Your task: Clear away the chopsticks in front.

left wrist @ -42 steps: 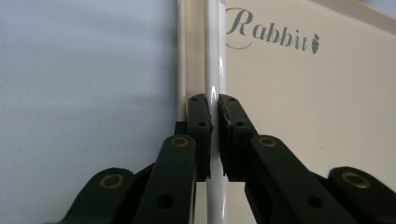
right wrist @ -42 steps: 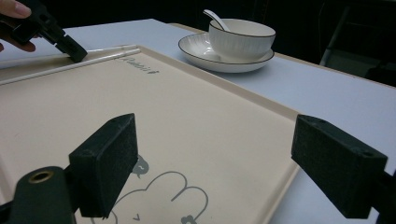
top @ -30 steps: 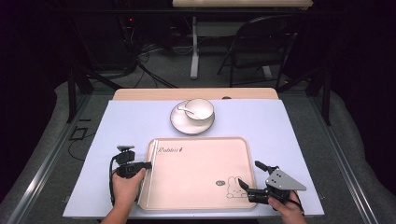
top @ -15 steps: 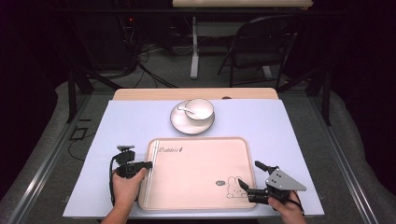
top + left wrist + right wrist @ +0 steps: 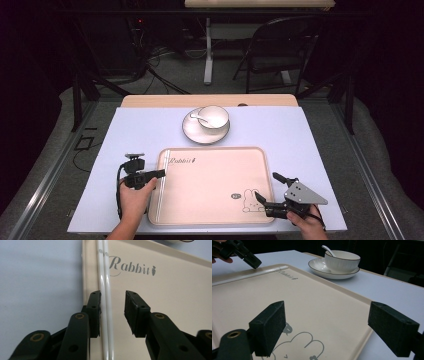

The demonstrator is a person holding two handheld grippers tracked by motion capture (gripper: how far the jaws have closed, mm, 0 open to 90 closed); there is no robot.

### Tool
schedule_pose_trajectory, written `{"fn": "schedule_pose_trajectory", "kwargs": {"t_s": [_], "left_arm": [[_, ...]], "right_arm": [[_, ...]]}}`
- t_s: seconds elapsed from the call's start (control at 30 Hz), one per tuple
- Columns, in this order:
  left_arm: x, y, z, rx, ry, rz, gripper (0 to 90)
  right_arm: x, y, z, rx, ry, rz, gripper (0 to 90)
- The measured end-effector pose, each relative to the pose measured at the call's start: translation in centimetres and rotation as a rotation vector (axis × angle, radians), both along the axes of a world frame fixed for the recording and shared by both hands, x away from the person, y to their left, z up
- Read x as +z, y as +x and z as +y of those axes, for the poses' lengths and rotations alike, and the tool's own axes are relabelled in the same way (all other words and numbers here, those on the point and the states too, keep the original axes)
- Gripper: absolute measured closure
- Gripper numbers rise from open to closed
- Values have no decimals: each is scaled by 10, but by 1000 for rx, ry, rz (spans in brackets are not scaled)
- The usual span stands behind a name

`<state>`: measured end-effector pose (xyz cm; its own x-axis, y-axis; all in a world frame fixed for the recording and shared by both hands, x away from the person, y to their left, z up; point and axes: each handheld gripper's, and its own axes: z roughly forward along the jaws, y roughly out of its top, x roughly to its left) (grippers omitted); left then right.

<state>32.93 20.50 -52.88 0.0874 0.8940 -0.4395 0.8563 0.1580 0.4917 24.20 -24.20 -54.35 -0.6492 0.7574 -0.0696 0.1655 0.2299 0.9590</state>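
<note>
A beige tray [image 5: 210, 180] printed with "Rabbit" and a rabbit drawing lies on the table's near half. Two white chopsticks [image 5: 159, 187] lie side by side along its left rim. My left gripper [image 5: 161, 173] hovers over that rim, open. In the left gripper view its jaws [image 5: 113, 298] straddle the chopsticks [image 5: 104, 285], which run close to the left jaw. My right gripper [image 5: 266, 186] is wide open at the tray's near right corner. In the right gripper view the tray's edge [image 5: 362, 300] passes between its jaws [image 5: 332, 327], with nothing held.
A white bowl [image 5: 214, 117] holding a spoon [image 5: 199, 119] stands on a saucer [image 5: 192, 131] just beyond the tray. The pale blue table cover [image 5: 300, 145] is bare to the left and right. A chair [image 5: 270, 45] and table legs stand on the floor behind.
</note>
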Motion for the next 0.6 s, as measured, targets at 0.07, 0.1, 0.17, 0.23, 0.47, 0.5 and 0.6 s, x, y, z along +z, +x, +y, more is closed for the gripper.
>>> {"fn": "schedule_pose_trajectory", "kwargs": {"t_s": [0.07,0.1,0.17,0.23,0.47,0.5,0.6], "left_arm": [[2,0,-1,-4,-3,-3,615],[3,1,-1,-7,-1,-8,597],[4,1,-3,-8,18,-31,553],[5,2,-4,-15,37,-45,521],[9,6,-7,-42,86,-84,425],[10,7,-7,-45,91,-86,414],[11,8,-8,-53,109,-92,395]], "right_arm": [[0,0,0,-1,1,0,140],[0,0,0,-3,3,1,140],[0,0,0,-4,3,0,140],[0,0,0,-2,1,-1,140],[0,0,0,-2,0,-4,140],[0,-1,0,-1,0,-4,140],[0,-1,0,-1,-1,-4,140]]}}
